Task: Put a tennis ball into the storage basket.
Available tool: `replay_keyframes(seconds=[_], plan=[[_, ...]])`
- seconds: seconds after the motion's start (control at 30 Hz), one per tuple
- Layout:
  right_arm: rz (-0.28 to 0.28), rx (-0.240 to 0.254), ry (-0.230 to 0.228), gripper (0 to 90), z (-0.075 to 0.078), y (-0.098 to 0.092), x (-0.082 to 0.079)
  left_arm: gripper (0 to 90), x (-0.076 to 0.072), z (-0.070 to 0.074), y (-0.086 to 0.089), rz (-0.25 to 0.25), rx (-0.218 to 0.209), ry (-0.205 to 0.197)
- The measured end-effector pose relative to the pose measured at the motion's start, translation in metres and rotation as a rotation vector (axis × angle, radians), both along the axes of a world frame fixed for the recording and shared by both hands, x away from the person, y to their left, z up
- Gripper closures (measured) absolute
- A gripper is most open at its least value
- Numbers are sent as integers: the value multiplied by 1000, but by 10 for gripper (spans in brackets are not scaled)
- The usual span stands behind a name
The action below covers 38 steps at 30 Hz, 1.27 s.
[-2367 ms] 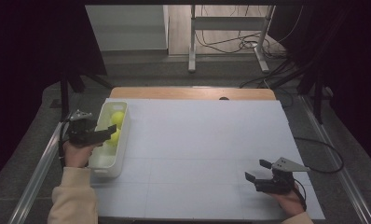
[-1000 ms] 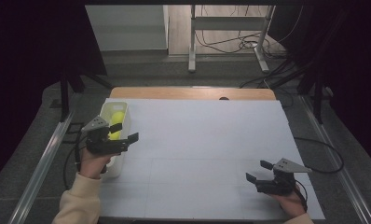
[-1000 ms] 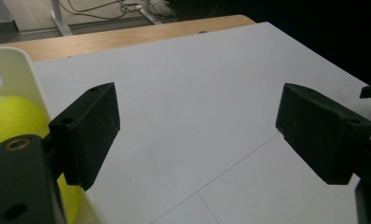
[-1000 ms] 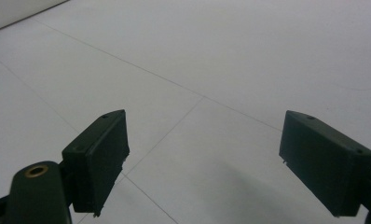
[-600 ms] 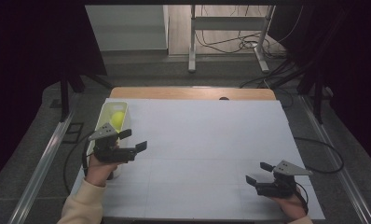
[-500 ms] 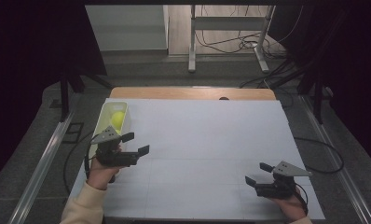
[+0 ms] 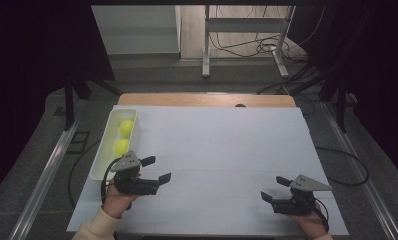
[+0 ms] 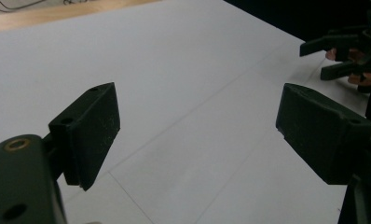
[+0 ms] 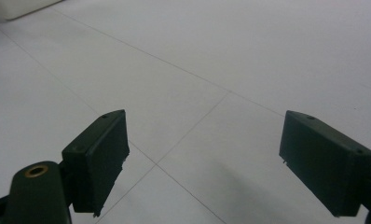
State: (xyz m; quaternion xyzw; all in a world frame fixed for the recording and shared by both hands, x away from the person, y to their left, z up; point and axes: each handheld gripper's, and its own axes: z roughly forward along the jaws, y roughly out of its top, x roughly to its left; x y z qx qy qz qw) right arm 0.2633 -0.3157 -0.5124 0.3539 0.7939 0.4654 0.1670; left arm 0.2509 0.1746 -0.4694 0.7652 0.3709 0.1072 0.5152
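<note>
A long white bin stands along the table's left edge with two yellow-green balls in it. My left gripper hovers just right of the bin's near end, pointing right across the white tabletop. Its jaws stand open with nothing between them, as the left gripper view confirms. My right gripper rests low at the front right, pointing left, open and empty. The left gripper view also catches the right gripper far off with a hand behind it.
The white sheet has faint fold lines. A wooden strip runs along the table's far edge. Metal rails flank both sides, and cables trail off the right. A corner of the bin lies far ahead of the right gripper.
My left gripper has left the bin and swung right and toward the table's near edge, sinking a little, its jaws still open and empty. The right gripper has stayed put.
</note>
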Motion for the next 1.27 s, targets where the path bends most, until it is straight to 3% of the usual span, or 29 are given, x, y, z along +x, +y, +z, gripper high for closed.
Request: replay_keyframes(seconds=[0.23,0.5,0.83,1.27], plan=[[4,3,7,158,-1,1,0,145,-13,-17,-11,-32,63,-6],[19,5,11,158,-1,3,-2,144,-18,-36,0,-27,84,11],[39,-5,19,157,-2,8,-4,144,-17,-44,3,-29,100,31],[36,-14,21,157,-3,8,-4,143,-14,-45,1,-37,104,43]])
